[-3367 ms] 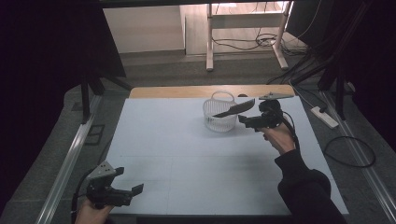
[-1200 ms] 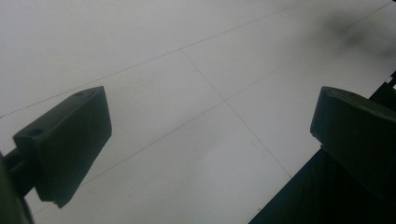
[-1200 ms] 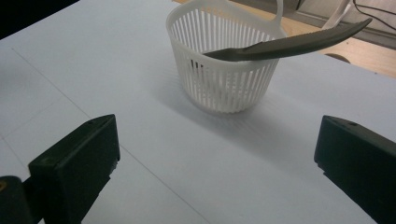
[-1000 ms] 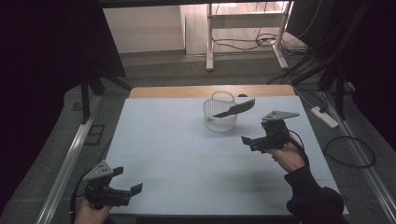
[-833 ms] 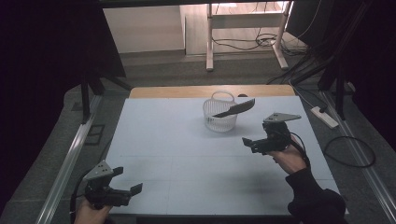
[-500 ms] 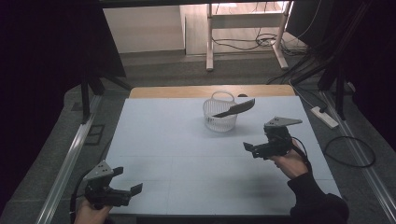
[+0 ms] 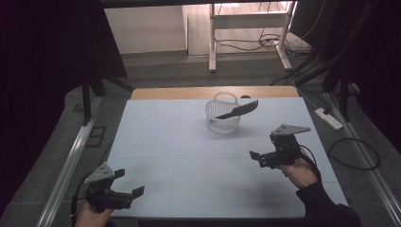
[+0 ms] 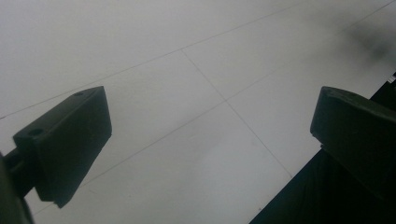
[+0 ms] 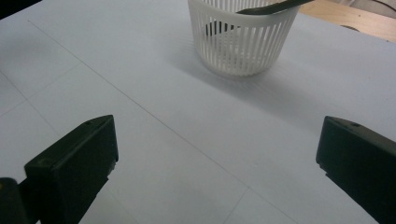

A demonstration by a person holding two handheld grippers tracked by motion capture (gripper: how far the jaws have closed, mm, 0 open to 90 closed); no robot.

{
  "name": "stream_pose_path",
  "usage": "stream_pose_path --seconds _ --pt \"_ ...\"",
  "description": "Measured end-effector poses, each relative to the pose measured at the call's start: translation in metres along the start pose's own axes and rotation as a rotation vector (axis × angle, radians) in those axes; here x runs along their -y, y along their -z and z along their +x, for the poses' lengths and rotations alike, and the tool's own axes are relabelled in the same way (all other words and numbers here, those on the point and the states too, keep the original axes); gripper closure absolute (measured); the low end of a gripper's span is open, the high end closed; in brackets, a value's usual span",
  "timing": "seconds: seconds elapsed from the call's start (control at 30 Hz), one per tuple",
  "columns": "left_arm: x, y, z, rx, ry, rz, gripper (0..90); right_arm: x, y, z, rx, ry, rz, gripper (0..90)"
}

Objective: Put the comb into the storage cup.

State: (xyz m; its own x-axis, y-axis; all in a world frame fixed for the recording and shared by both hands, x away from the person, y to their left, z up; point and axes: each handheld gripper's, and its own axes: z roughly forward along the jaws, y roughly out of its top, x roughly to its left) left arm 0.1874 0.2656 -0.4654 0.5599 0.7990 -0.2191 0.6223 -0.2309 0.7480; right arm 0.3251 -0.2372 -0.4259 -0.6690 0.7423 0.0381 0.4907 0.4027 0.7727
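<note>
A white slatted basket (image 7: 221,118) stands at the far middle of the pale table (image 7: 179,142). A dark, blade-shaped utensil (image 7: 239,110) leans in it, one end sticking out over the rim to the right. My right gripper (image 7: 259,159) hovers at the near right, well short of the basket, open with nothing between its fingers. In the right gripper view its gripper (image 9: 217,168) has wide-apart jaws that point at the basket (image 9: 243,42) and utensil (image 9: 271,7). My left gripper (image 7: 128,183) sits at the near left corner, also open; in its own view the left gripper (image 8: 210,140) faces bare table.
A wooden strip (image 7: 189,92) runs along the table's far edge. Metal rails (image 7: 66,165) flank the table on both sides. A power strip (image 7: 327,118) and cables lie on the floor to the right. The table's near edge (image 8: 299,182) is close to my left gripper.
My right gripper has drawn back from the utensil at the basket toward the near right. The utensil stays leaning in the basket. The left gripper has not moved.
</note>
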Motion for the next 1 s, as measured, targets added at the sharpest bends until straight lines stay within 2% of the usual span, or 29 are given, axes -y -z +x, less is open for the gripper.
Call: stream_pose_path --seconds 0.33,0.83,1.0 --pt "0.000 0.000 0.000 -0.001 0.000 0.000 0.0 0.010 0.012 -0.002 -0.007 -0.032 0.003 0.0" --pt "0.000 0.000 0.000 -0.002 0.000 0.001 0.0 0.025 0.030 -0.005 0.003 -0.047 -0.001 0.0" --pt "0.000 0.000 0.000 -0.002 0.001 0.001 0.0 0.030 0.035 -0.005 0.010 -0.035 -0.003 0.0"
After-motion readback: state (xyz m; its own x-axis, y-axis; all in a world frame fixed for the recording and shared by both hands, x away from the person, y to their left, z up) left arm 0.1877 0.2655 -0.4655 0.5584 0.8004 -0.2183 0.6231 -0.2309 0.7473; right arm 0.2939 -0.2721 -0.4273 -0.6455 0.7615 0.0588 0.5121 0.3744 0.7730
